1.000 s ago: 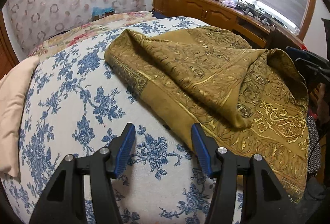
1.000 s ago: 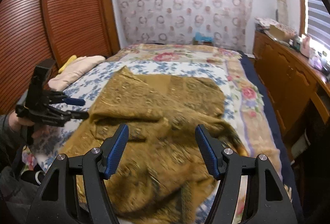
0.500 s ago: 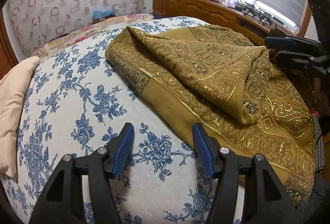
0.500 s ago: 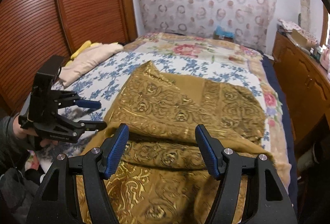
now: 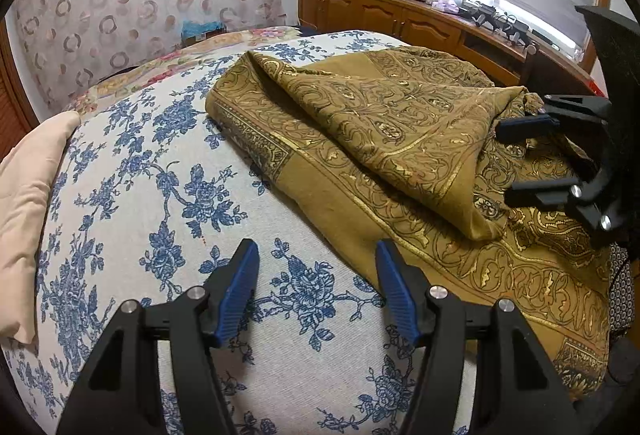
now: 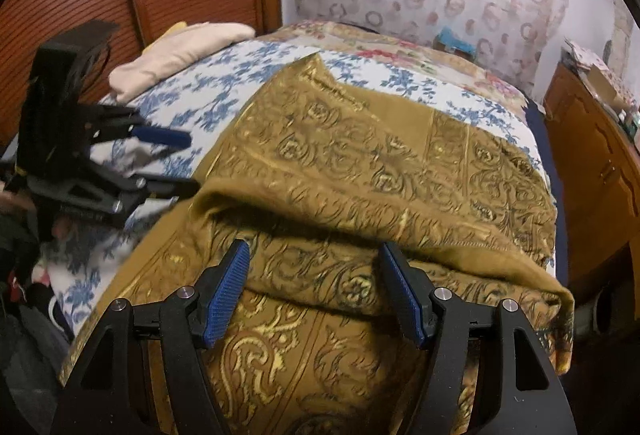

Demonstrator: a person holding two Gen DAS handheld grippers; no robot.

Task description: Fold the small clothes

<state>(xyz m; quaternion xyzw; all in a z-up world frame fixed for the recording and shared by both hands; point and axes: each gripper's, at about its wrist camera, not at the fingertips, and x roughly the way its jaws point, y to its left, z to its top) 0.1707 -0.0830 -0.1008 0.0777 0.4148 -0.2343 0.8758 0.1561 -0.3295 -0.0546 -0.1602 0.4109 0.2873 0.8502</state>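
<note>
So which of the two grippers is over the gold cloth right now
The right gripper: its open blue fingers hang over the mustard-gold patterned cloth. The left gripper, also open, hangs over the blue-flowered bedspread, beside the cloth's edge.

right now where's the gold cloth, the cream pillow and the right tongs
gold cloth [image 5: 400, 123]: left wrist view, patterned top fold
cream pillow [image 5: 24, 195]: left wrist view, middle of its side
right tongs [image 6: 314, 287]: right wrist view, midway between the tips

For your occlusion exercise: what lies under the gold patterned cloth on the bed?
The gold patterned cloth lies on the blue floral bedspread, which shows around it. A folded-over flap covers part of the cloth's own lower layer. Whatever else lies beneath is hidden.
</note>
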